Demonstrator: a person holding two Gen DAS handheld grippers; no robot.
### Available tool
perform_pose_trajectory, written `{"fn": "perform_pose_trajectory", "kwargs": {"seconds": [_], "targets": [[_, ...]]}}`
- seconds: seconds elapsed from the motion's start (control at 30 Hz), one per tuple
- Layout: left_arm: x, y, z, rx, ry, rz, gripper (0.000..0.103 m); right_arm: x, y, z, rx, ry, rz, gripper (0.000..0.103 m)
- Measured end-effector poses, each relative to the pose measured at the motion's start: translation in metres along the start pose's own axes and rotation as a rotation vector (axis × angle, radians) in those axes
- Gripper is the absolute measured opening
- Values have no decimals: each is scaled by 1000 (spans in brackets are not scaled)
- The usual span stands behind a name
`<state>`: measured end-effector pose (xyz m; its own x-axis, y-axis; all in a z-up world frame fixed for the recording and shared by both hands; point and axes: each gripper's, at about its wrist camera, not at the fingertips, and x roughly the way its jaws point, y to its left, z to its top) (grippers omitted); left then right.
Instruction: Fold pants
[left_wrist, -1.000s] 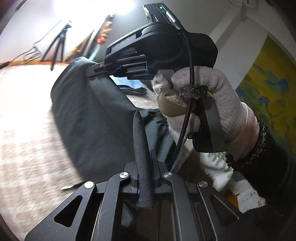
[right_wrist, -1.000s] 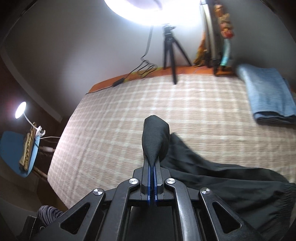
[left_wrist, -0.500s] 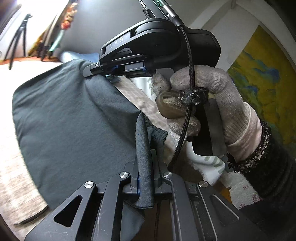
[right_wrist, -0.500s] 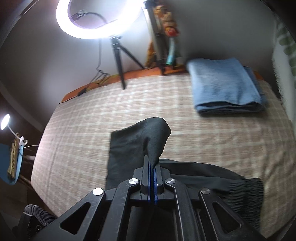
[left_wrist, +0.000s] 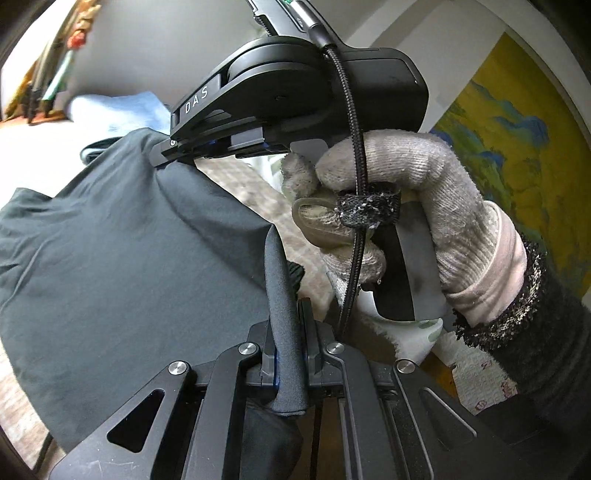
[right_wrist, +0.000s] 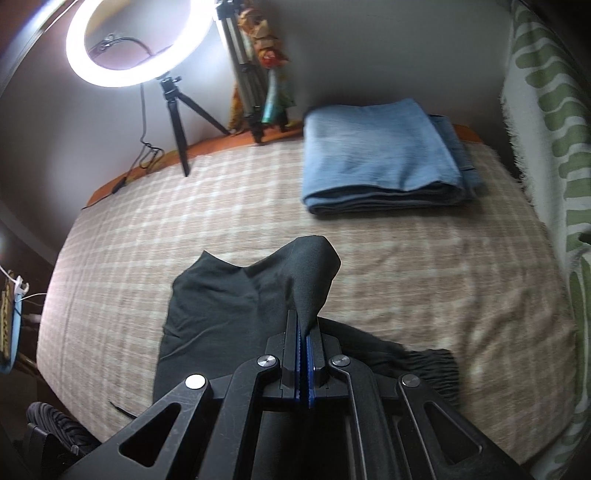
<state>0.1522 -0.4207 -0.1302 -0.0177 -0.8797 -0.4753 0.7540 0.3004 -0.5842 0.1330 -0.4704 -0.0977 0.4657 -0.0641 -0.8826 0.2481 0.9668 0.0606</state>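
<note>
Step in hand: a fold in mid-carry. Both tools are clamped on one edge of the dark pants (right_wrist: 221, 317), holding it raised above the checked bedcover (right_wrist: 424, 266) while the rest of the garment lies on the cover below.

Left gripper (left_wrist: 284, 295): jaws drawn narrow on a rolled strip of the dark fabric, which runs up between them and spreads away to the left as a hanging sheet.

Right gripper (right_wrist: 304, 325): jaws fully closed, pinching a peak of the same cloth that stands up just beyond the tips. In the left wrist view this tool's nose meets the cloth's upper corner, and a gloved hand (left_wrist: 406, 221) grips its handle.

Position of the garment: near side of the bed; the gathered waistband (right_wrist: 432, 369) lies flat to the right of the right tool. A folded blue garment (right_wrist: 380, 155) sits well apart at the far side.

Judgement on the next move: the lifted edge wants carrying across over the lower layer, with both corners level and taut, then lowering before either grip is released. Uneven tension would likely leave a skewed or wrinkled fold.
</note>
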Motion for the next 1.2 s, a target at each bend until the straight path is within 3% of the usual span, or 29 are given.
{"fn": "perform_pose_trajectory", "kwargs": {"seconds": [0.37, 0.77, 1.03, 1.1, 1.2], "targets": [[19, -2, -7, 31, 46, -10, 6, 6, -56, -14, 44, 26, -70, 0], [35, -4, -6, 35, 71, 38, 6, 28, -82, -21, 37, 49, -76, 0], [43, -13, -20, 61, 105, 78, 24, 30, -86, -24, 9, 54, -87, 4], [41, -16, -23, 69, 109, 82, 29, 26, -88, -24, 10, 45, -105, 15], [43, -23, -24, 92, 117, 93, 36, 17, -94, -26, 26, 31, -113, 20]]}}
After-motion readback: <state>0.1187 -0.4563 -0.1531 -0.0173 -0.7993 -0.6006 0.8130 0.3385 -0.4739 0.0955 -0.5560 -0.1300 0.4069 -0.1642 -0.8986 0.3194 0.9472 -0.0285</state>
